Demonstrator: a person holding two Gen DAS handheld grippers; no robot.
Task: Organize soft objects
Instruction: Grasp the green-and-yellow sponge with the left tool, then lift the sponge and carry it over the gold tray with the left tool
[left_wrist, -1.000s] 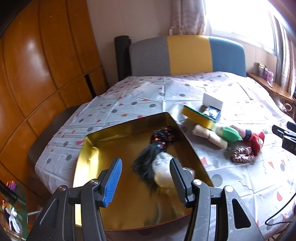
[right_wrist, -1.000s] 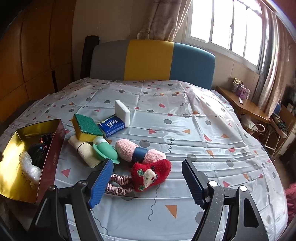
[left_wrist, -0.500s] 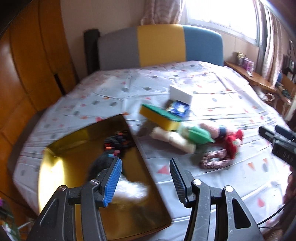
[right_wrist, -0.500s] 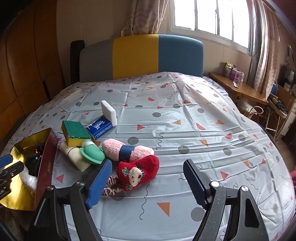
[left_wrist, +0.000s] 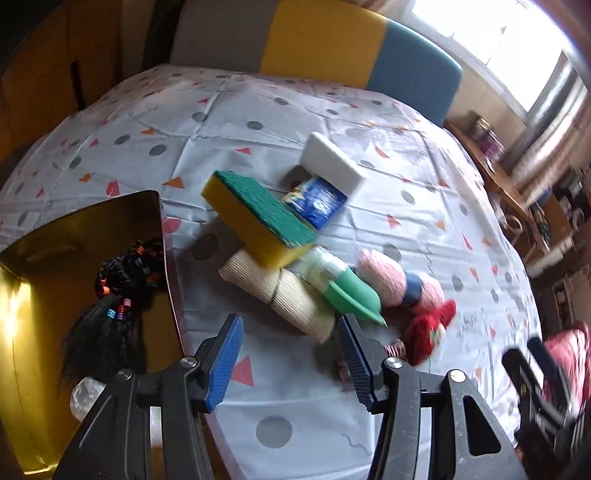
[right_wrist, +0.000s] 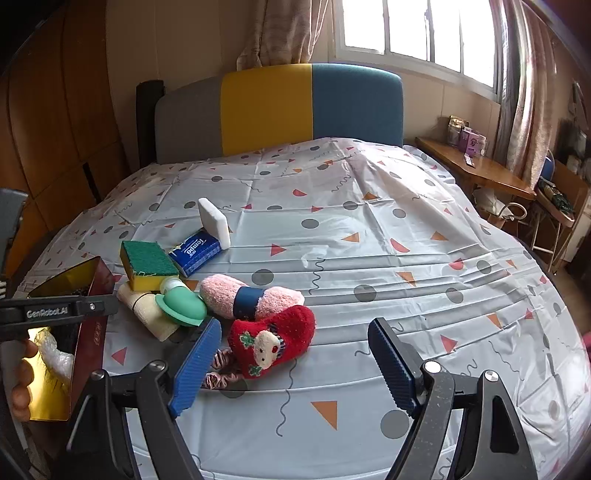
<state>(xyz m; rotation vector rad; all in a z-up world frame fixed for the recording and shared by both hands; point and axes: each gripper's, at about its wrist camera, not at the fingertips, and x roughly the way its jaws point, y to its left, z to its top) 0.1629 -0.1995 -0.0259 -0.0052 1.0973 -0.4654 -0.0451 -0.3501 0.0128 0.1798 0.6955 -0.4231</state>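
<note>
Left wrist view: a yellow sponge with a green scouring face (left_wrist: 258, 218) lies tilted on a cream ribbed cloth roll (left_wrist: 284, 295), beside a green-and-white soft bottle shape (left_wrist: 343, 284), a pink fluffy sock with a navy band (left_wrist: 399, 282) and a red plush sock (left_wrist: 428, 328). The left gripper (left_wrist: 291, 363) is released, jaws apart and holding nothing, hovering just in front of the cloth roll. A gold-lined tray (left_wrist: 44, 240) at left holds a black braided hairpiece with coloured beads (left_wrist: 110, 306). Right wrist view: the red plush sock (right_wrist: 273, 339), with a small animal face, lies on a pink striped scrunchie (right_wrist: 218, 373), between and just beyond the fingers of the right gripper (right_wrist: 291, 369), whose jaws are opening with nothing gripped. All items rest on a white bed cover printed with dots and triangles (right_wrist: 369, 240); behind it stand a grey, yellow and blue headboard (right_wrist: 280, 107), a window and wooden panelling.
</note>
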